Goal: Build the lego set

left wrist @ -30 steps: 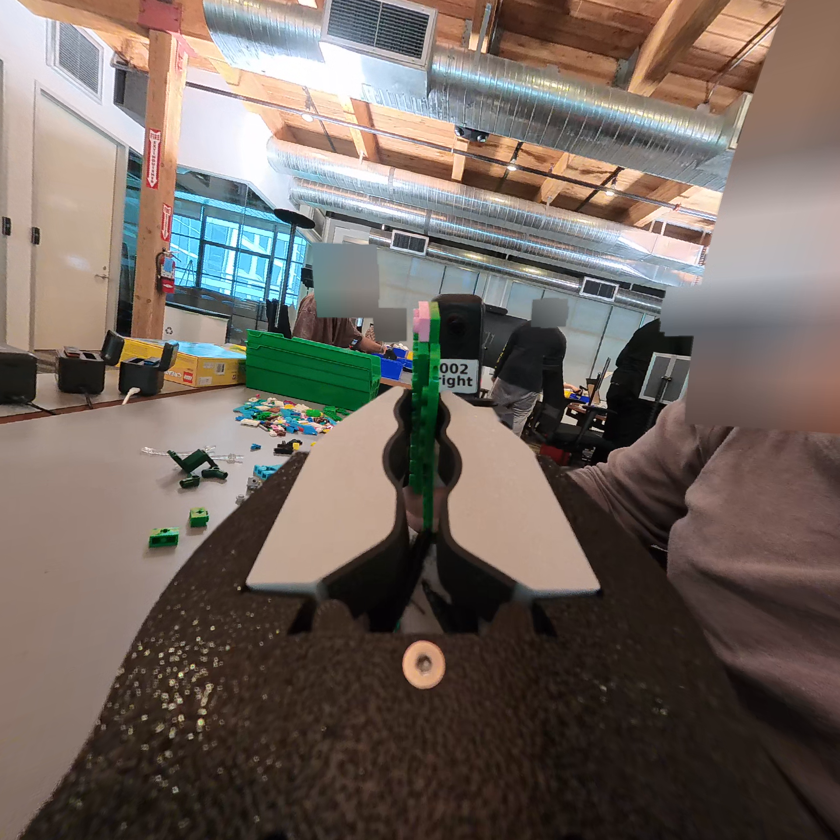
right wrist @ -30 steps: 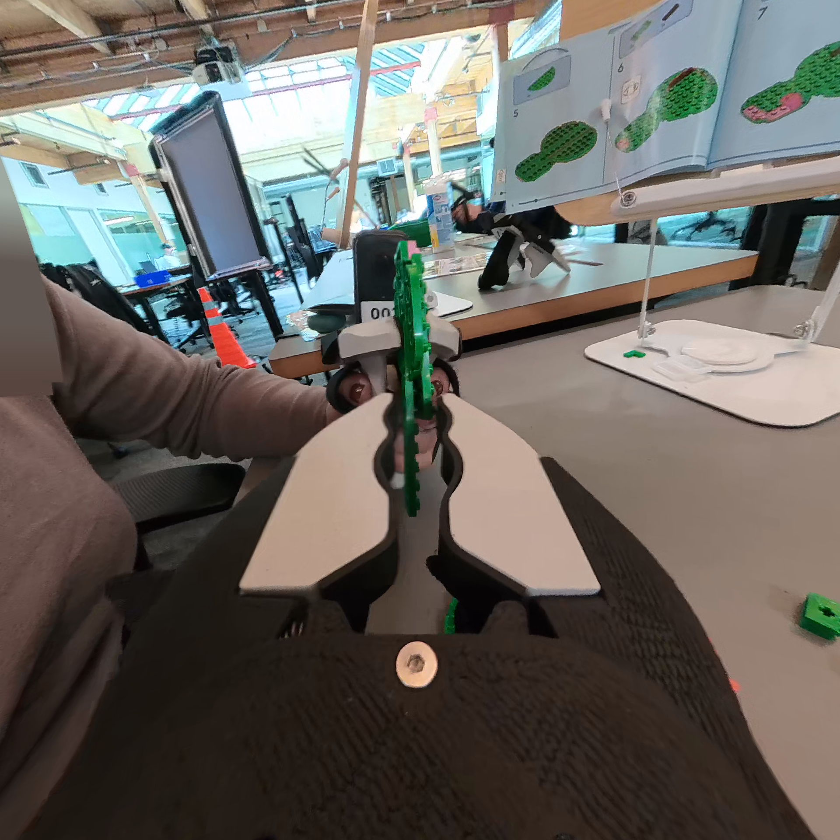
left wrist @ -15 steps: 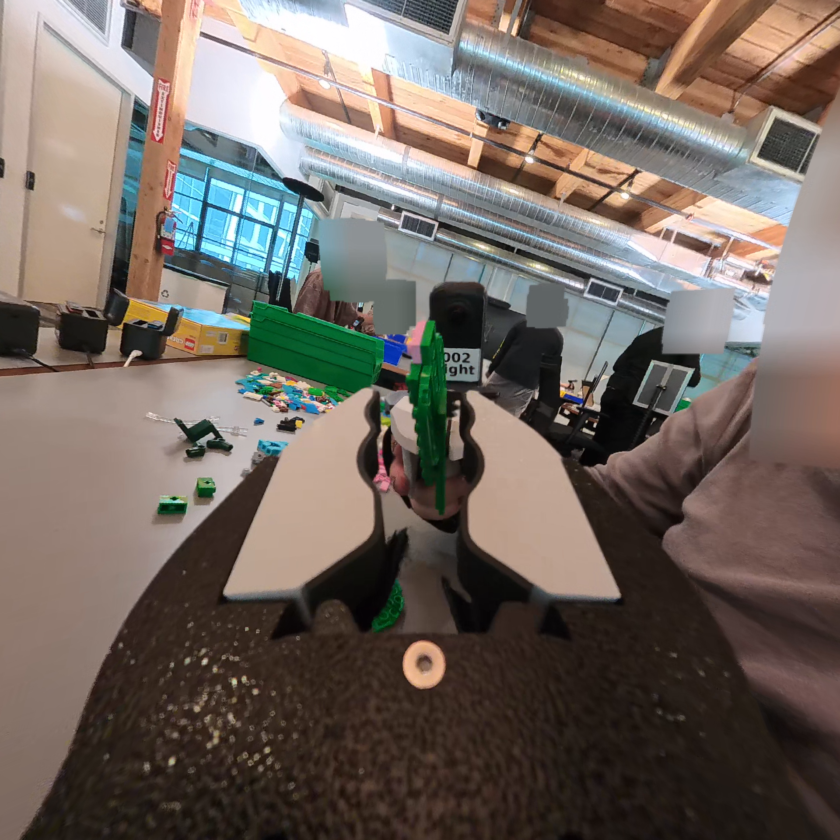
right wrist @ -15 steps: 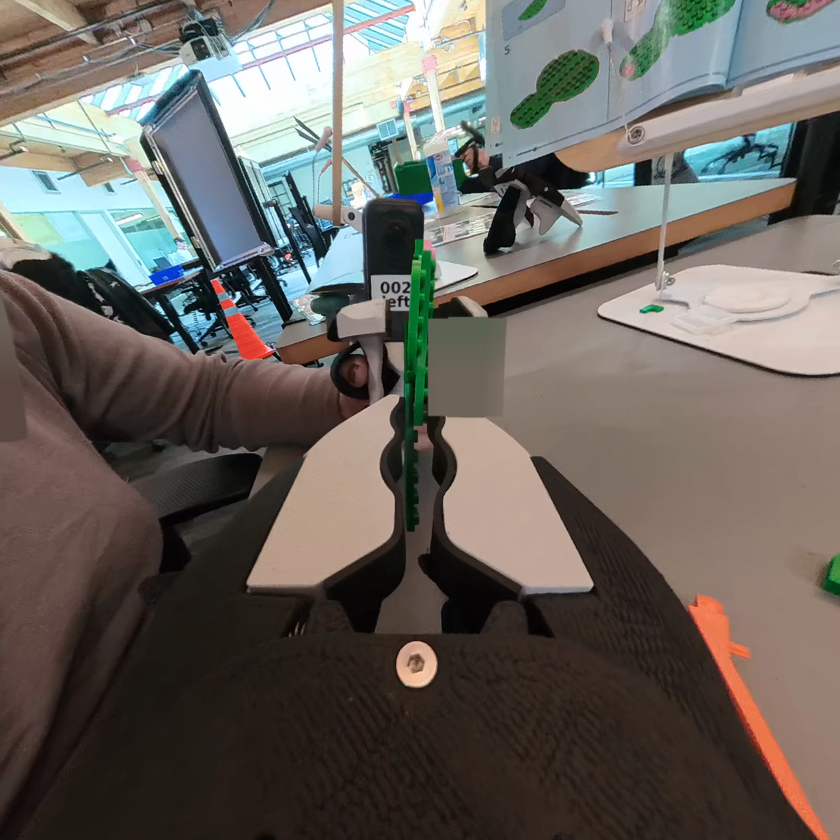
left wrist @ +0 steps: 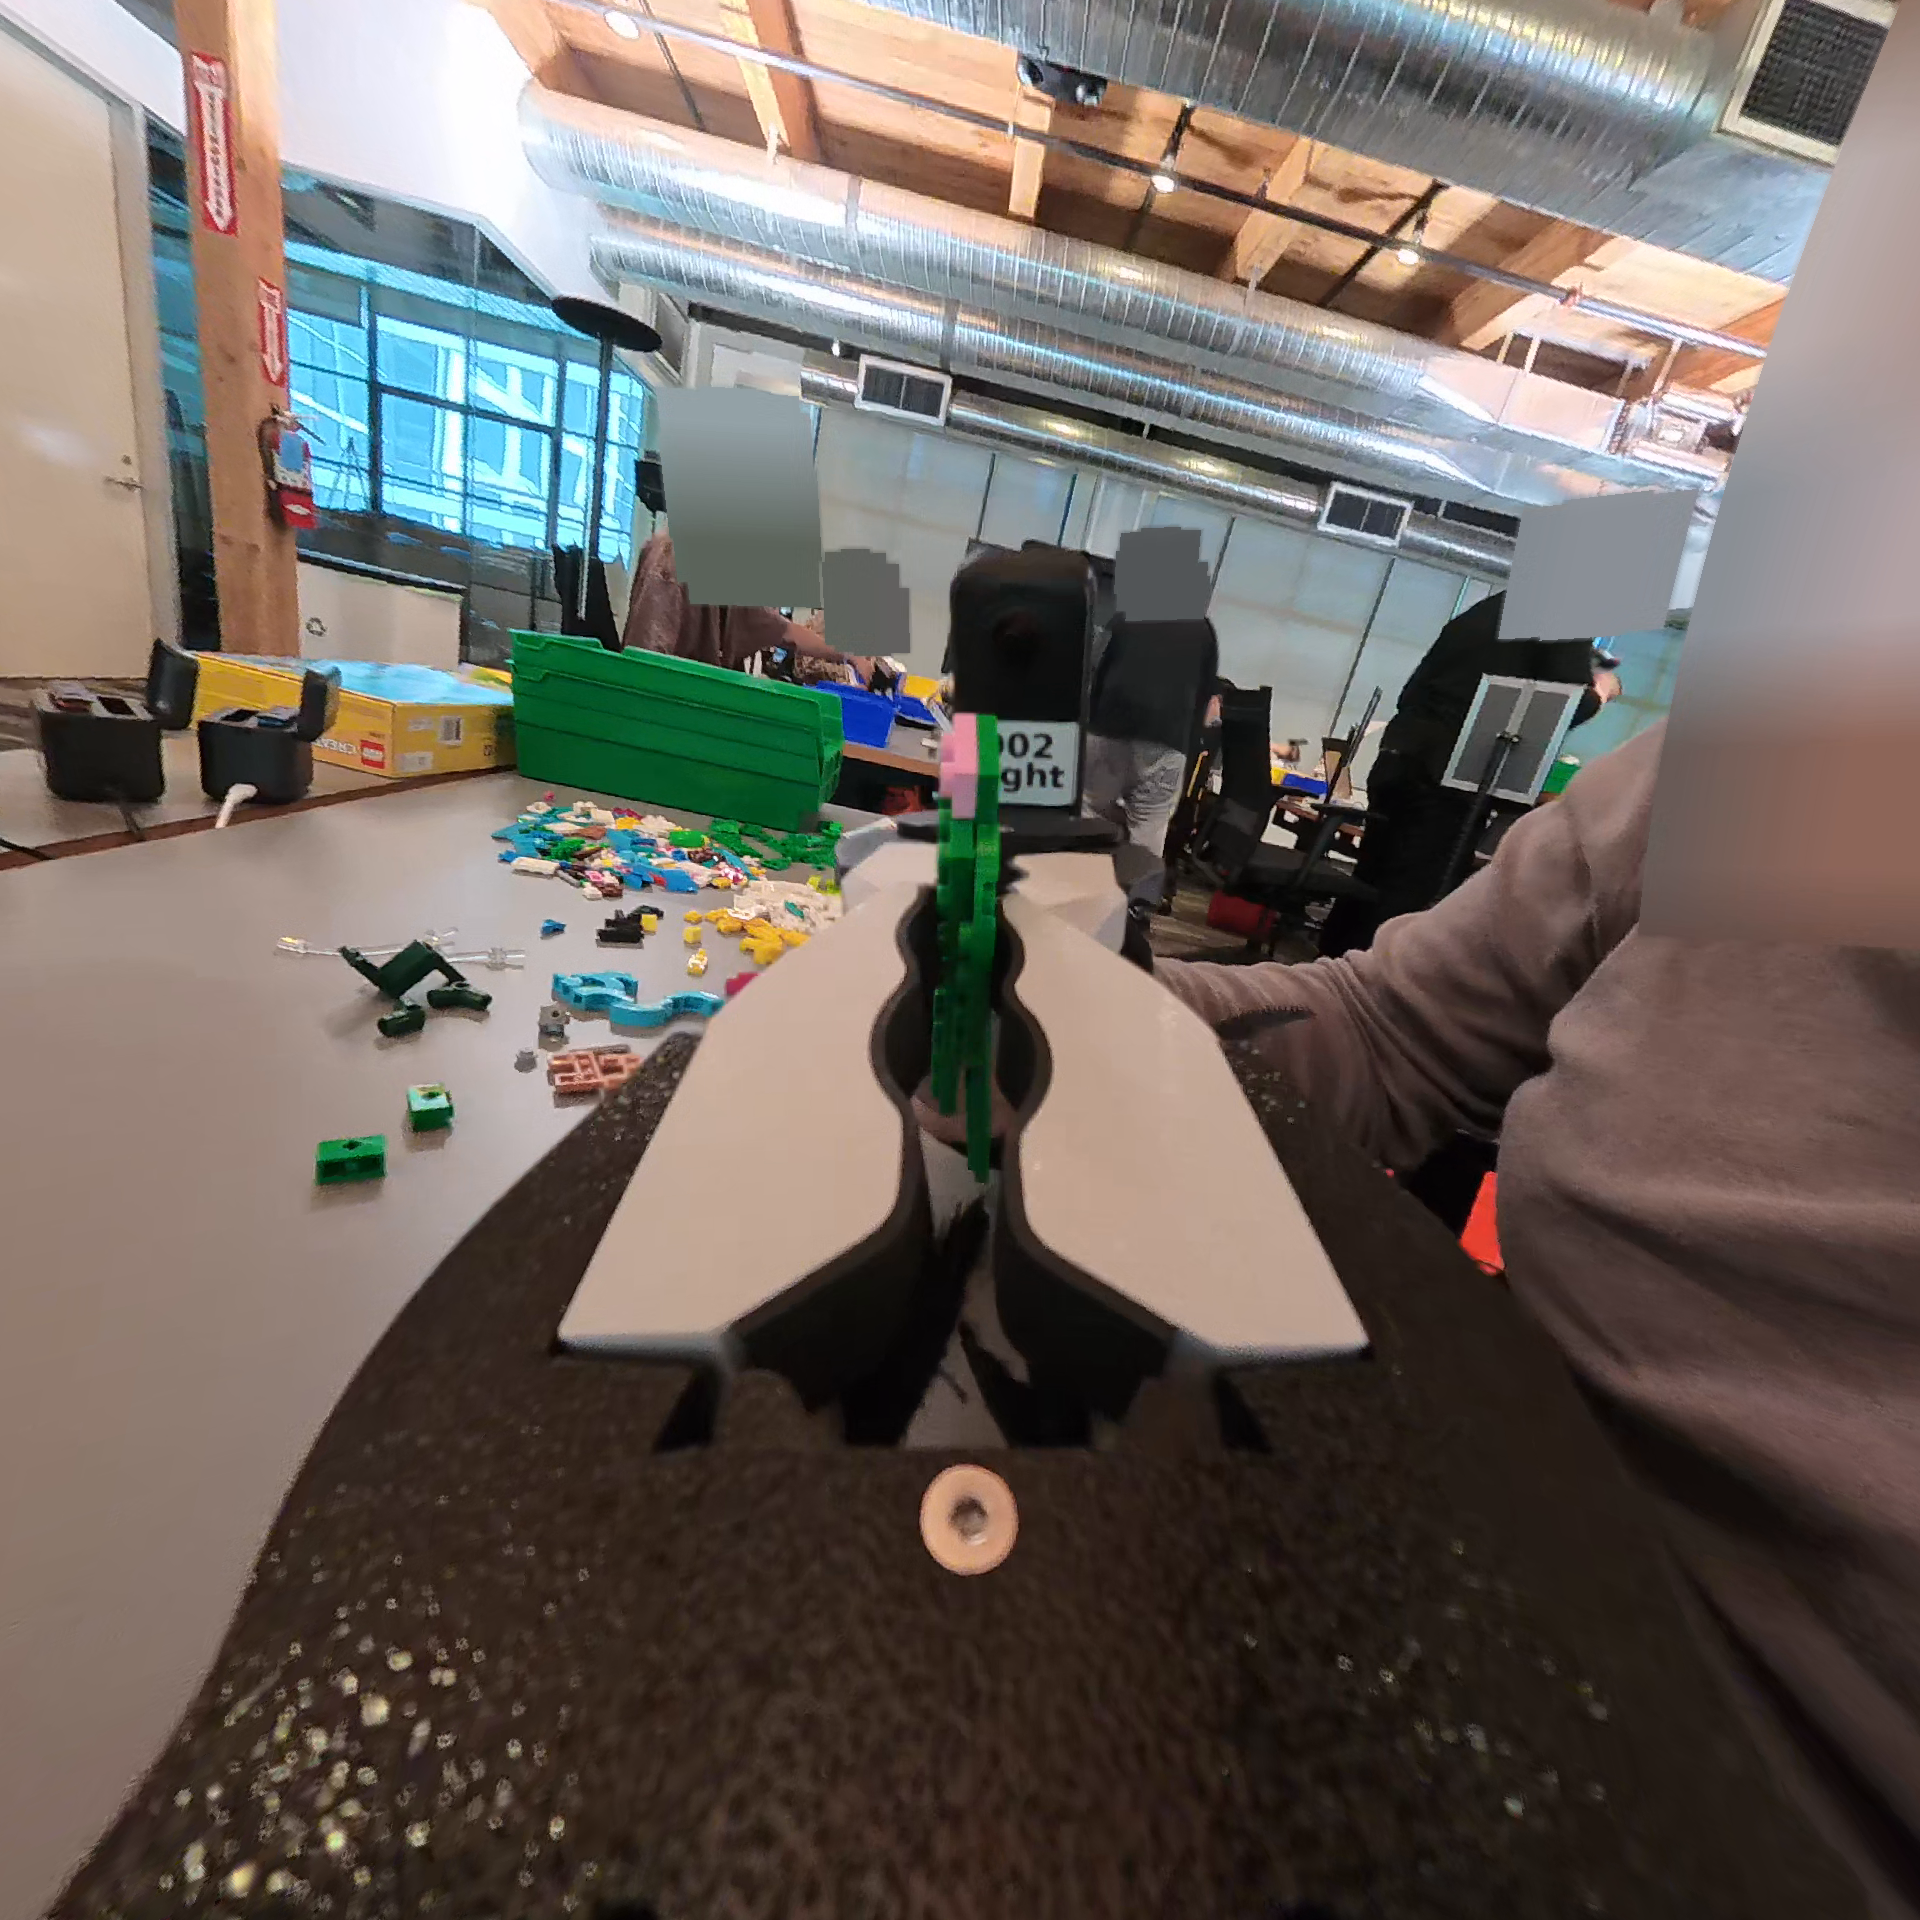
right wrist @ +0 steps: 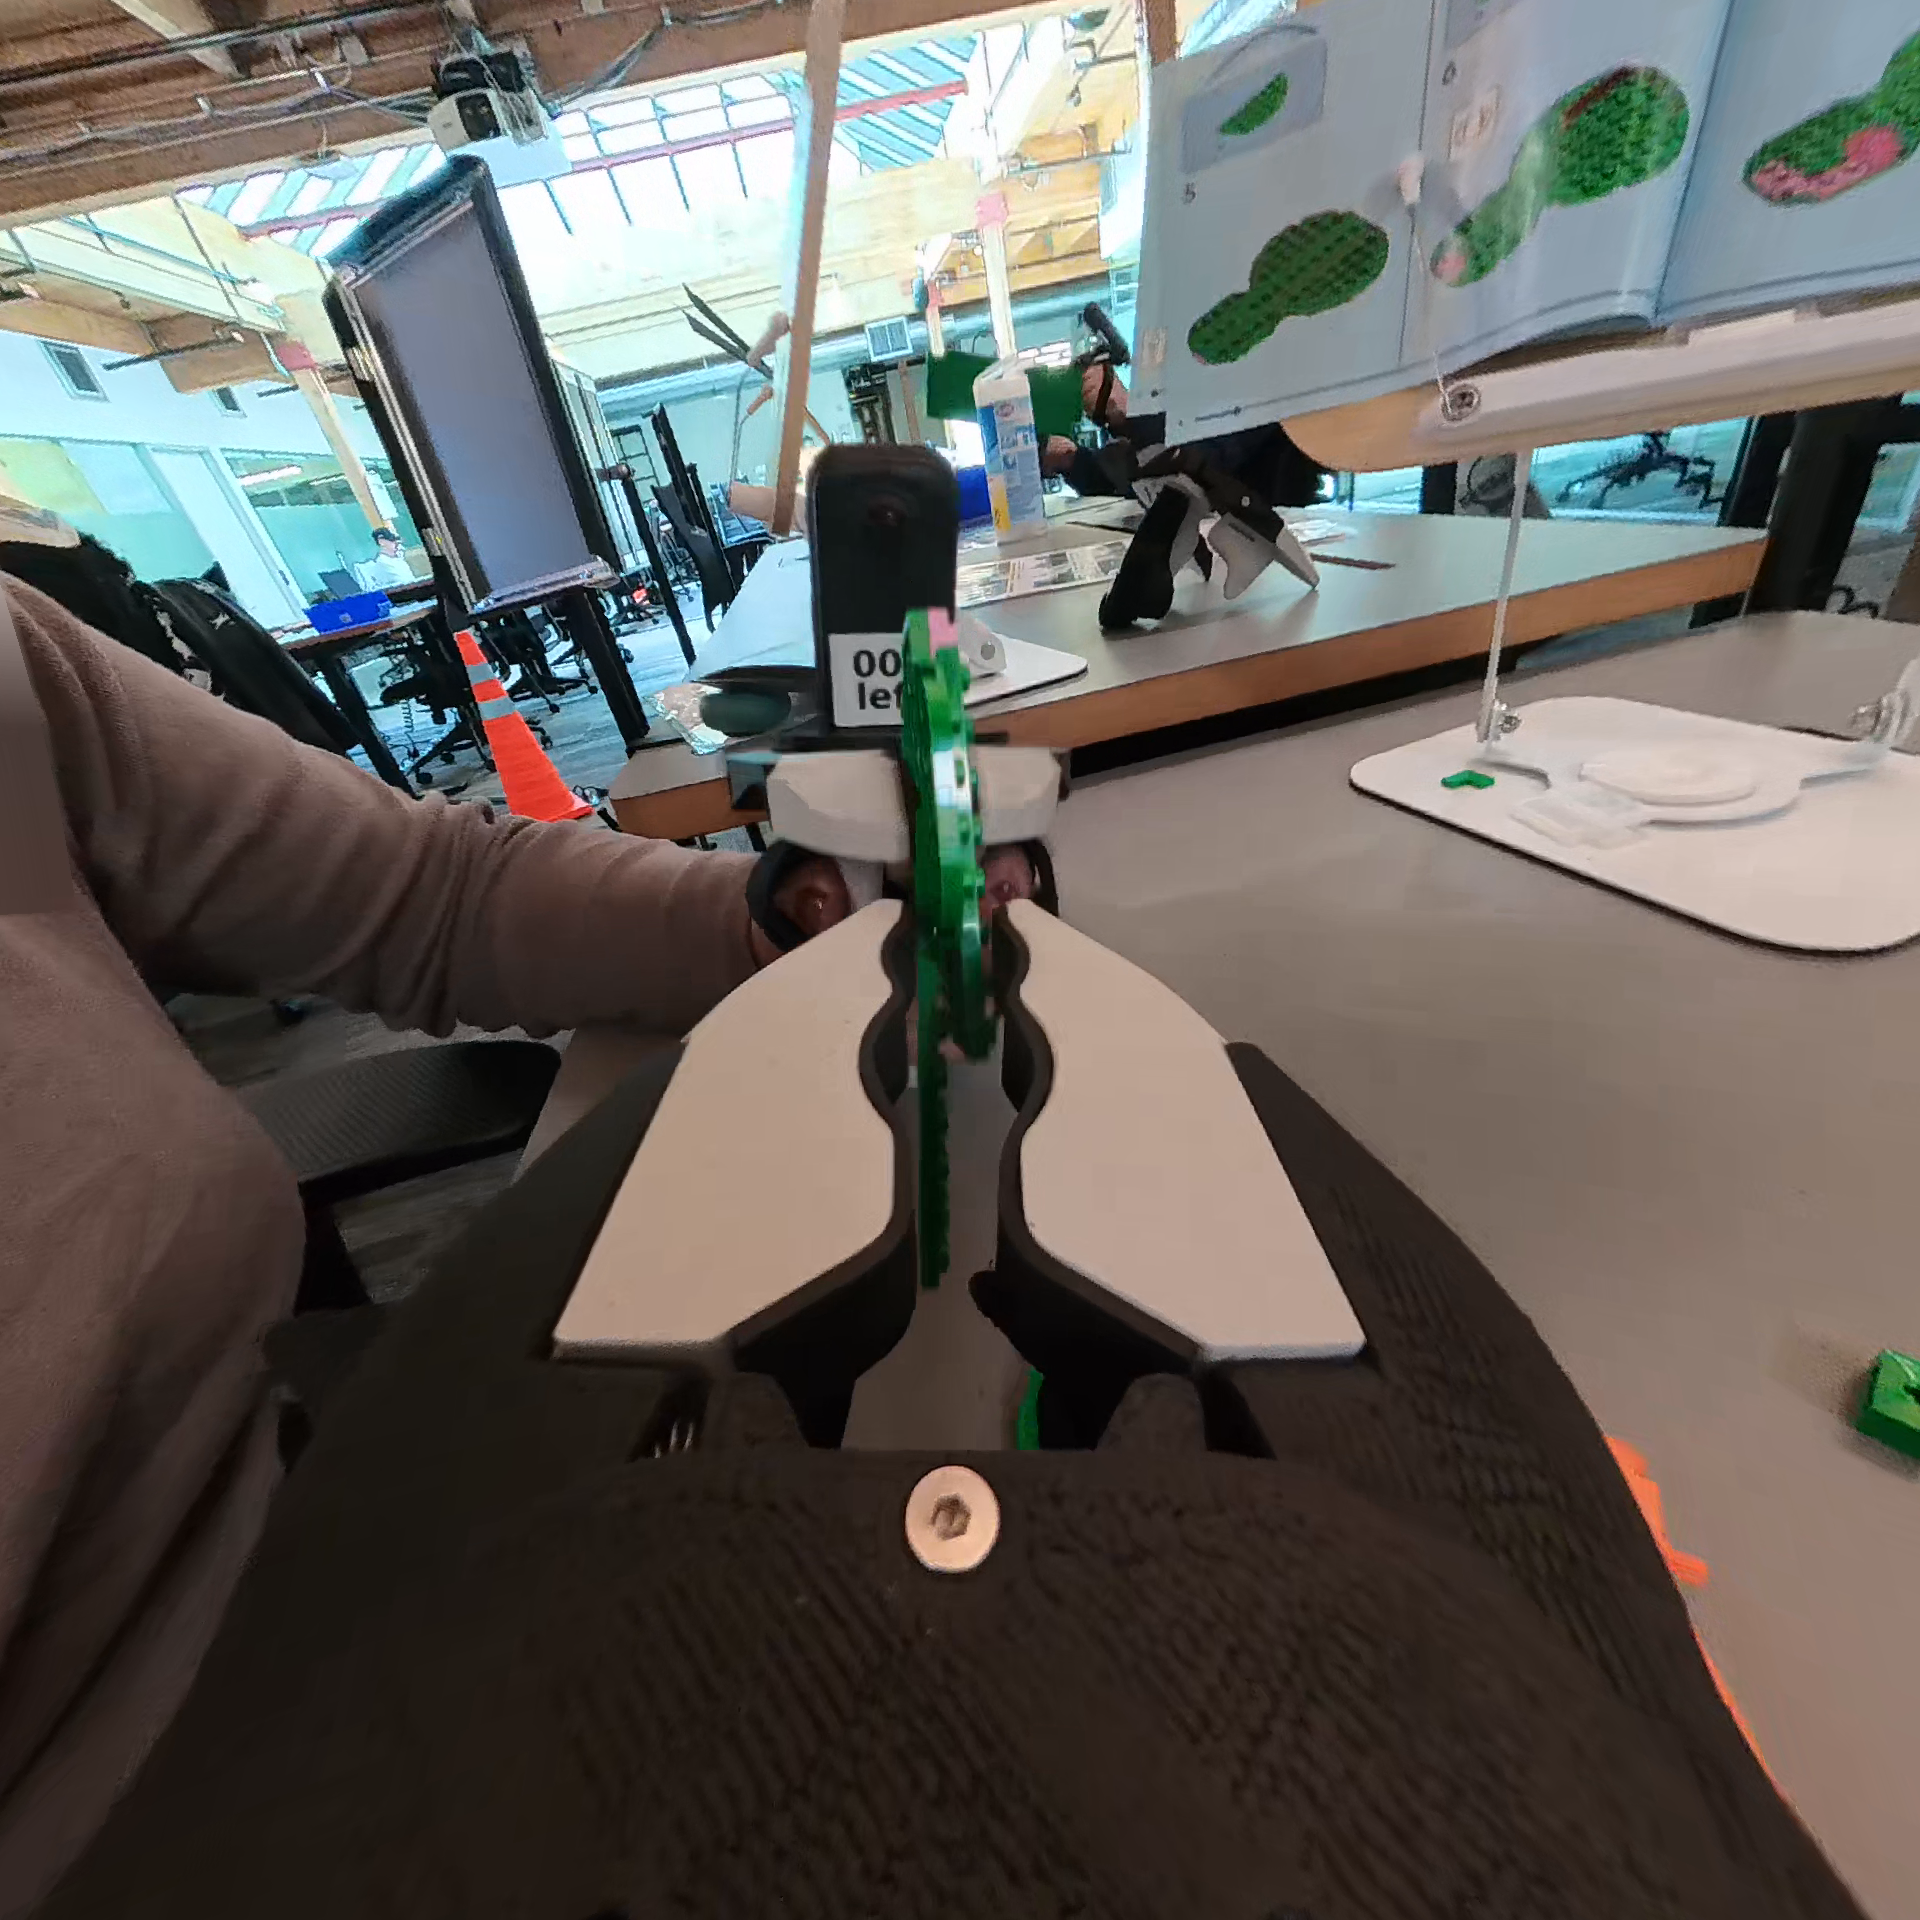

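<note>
A flat green lego plate build (left wrist: 966, 997) with a pink brick (left wrist: 961, 764) at its top stands edge-on above the grey table. My left gripper (left wrist: 961, 914) is shut on one end of it. My right gripper (right wrist: 954, 920) faces the left one and is shut on the other end of the plate (right wrist: 940, 831), which reaches deep between its fingers. Each view shows the other gripper's black camera housing behind the plate, the right one's (left wrist: 1023, 644) and the left one's (right wrist: 883, 540). Grey sleeves hold both grippers.
A pile of loose bricks (left wrist: 665, 862) lies on the table (left wrist: 156, 1039) before green bins (left wrist: 665, 727). Two small green bricks (left wrist: 350, 1158) and dark green parts (left wrist: 410, 971) lie nearer. An instruction booklet (right wrist: 1507, 208) hangs over a white stand base (right wrist: 1662, 821). A green brick (right wrist: 1886, 1408) lies right. Both grippers' tips are roughly 20 cm from the green brick (right wrist: 1886, 1408). Look for it in the left wrist view (left wrist: 346, 1173) too.
Half a second ago my left gripper was open around the plate; its fingers have closed on it again. The right gripper has kept the plate between its fingers. Both have shifted slightly.
</note>
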